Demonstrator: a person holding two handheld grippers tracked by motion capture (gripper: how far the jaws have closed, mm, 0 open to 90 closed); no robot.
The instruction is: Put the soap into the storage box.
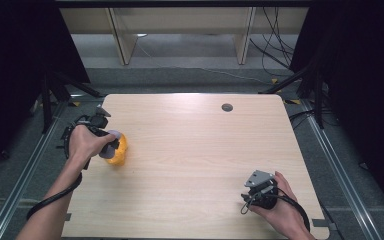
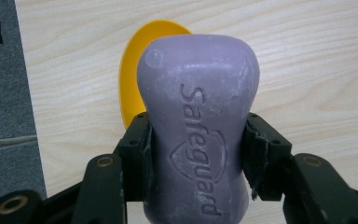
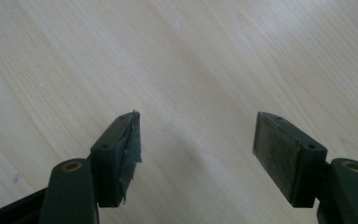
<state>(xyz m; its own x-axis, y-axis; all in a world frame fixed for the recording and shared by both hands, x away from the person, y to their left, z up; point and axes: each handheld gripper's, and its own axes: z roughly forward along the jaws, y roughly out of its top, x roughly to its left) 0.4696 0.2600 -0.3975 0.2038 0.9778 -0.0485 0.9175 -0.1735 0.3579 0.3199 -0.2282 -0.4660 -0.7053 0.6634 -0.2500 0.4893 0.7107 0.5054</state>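
Clamped across its narrow waist by the left gripper (image 2: 196,154), the purple waisted soap bar (image 2: 198,116) points its long axis away over the yellow plastic dish (image 2: 135,70) directly beneath, while the right gripper (image 3: 196,154) idles open far across the pale wooden table (image 1: 195,150).

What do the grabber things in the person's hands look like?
Each hand holds a black two-jaw tool. The left gripper has chunky black jaws with small brass-coloured rivets and flat dark pads. The right gripper has the same, with frayed tape on one pad. In the high view it carries a grey three-cornered plate. A thick black cable trails from each. The forearms are bare, no sleeves.
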